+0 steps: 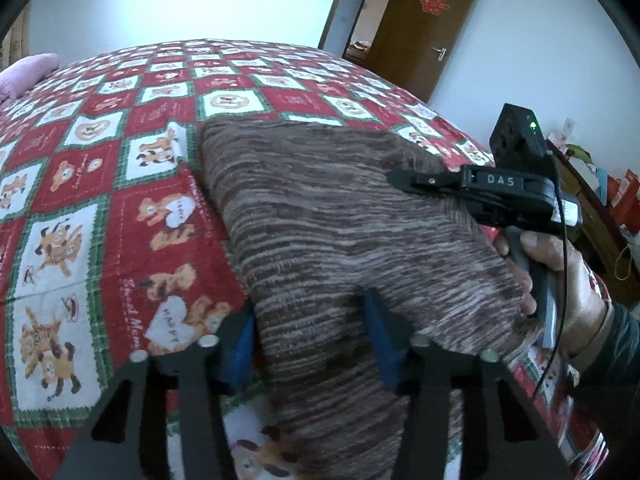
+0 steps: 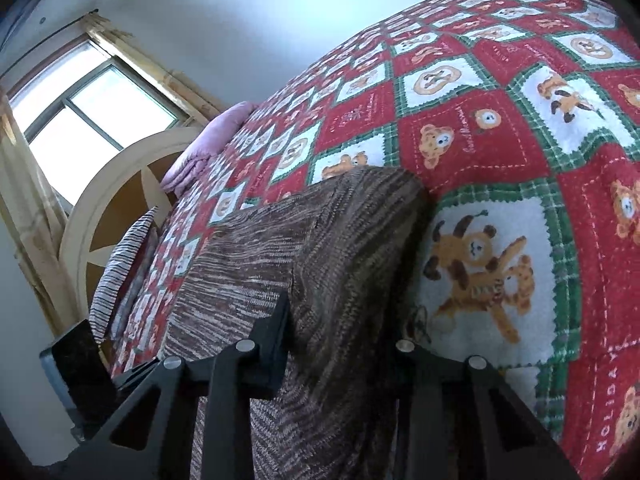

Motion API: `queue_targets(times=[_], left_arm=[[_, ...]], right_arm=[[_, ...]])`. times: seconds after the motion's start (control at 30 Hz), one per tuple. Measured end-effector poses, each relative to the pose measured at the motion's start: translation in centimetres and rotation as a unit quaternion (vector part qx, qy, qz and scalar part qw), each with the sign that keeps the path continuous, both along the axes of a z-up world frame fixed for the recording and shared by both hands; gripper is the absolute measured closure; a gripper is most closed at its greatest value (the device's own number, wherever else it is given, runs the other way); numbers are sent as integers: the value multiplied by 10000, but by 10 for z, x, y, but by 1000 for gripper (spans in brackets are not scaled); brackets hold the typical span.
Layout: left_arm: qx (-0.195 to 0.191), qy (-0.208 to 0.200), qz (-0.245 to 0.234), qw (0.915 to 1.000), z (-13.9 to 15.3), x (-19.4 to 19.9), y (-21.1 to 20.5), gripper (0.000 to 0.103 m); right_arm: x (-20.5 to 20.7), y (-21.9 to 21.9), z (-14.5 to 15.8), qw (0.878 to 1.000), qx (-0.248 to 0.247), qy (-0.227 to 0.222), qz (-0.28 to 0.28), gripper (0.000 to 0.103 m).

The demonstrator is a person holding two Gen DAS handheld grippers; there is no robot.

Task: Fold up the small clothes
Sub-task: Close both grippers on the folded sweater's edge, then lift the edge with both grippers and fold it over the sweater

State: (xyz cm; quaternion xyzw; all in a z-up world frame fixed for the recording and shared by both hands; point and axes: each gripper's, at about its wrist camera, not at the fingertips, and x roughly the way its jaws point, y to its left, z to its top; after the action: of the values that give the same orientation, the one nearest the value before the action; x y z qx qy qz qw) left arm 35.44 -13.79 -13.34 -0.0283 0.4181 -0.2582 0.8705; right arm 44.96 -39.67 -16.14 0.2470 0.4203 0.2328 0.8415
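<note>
A brown striped knit garment [image 1: 320,208] lies folded on a red, white and green bear-print quilt [image 1: 100,140]. In the left wrist view my left gripper [image 1: 312,344] is shut on the garment's near edge, with the fabric bunched between its blue pads [image 1: 384,340]. A hand [image 1: 560,264] holds my right gripper [image 1: 396,179] at the garment's right side. In the right wrist view the garment [image 2: 248,248] fills the gap of my right gripper [image 2: 344,332], which is shut on a raised fold. Its left finger [image 2: 276,332] shows; the fabric hides the other.
The quilt [image 2: 500,140] covers a bed. A pink pillow [image 1: 24,76] and a striped cushion [image 2: 120,264] lie at the head end by a round headboard [image 2: 116,184] and a window [image 2: 92,100]. A brown door [image 1: 420,32] stands open; cluttered furniture [image 1: 600,200] flanks the bed.
</note>
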Motion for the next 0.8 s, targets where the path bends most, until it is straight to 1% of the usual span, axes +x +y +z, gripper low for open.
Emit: queue_targets(times=[0.03, 0.1, 0.2, 0.27, 0.37, 0.6, 0.8], left_arm=[[46, -21, 2, 10000, 1, -1, -2, 60], [203, -128, -1, 9997, 4, -2, -6, 68], [281, -165, 18, 9995, 8, -3, -7, 75], [332, -191, 43, 9993, 11, -5, -6, 77], [460, -316, 69, 9984, 18, -13, -3, 78], [545, -721, 85, 9959, 49, -52, 14, 79], [480, -755, 227, 9957, 60, -80, 44, 79]], right_arm=[[-2, 1, 1, 10000, 1, -3, -56, 72], [-6, 3, 4, 9999, -18, -75, -90, 74], [-11, 4, 7, 9998, -72, -128, -166, 76], [-14, 5, 10, 9996, -73, -150, -210, 77], [-22, 9, 21, 9995, 117, -239, -158, 77], [-48, 35, 44, 9989, 248, -401, -2, 77], [-71, 68, 54, 9978, 373, -477, 259, 77]])
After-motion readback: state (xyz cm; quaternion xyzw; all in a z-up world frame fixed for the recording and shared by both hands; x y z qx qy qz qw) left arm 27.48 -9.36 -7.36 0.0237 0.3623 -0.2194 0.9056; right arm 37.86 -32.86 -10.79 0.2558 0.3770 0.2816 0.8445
